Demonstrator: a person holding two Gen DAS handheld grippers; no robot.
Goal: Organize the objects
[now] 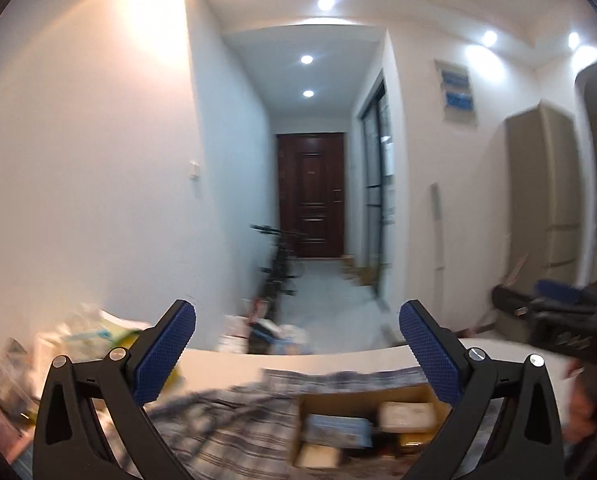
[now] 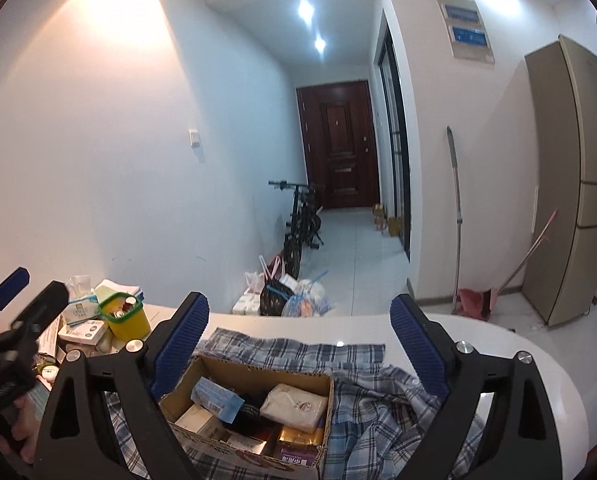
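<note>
- A home: dark red-brown panelled entrance door [image 2: 340, 144] at centre frame, down a white hallway.
- Black bicycle [image 2: 300, 216] parked below it.
- Tall beige refrigerator [image 2: 574, 176] at right.

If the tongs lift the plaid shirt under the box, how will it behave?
The plaid shirt lies in folds, so it is probably floppy and will drape. The cardboard box sits on it, so pulling may drag or tip the box.
</note>
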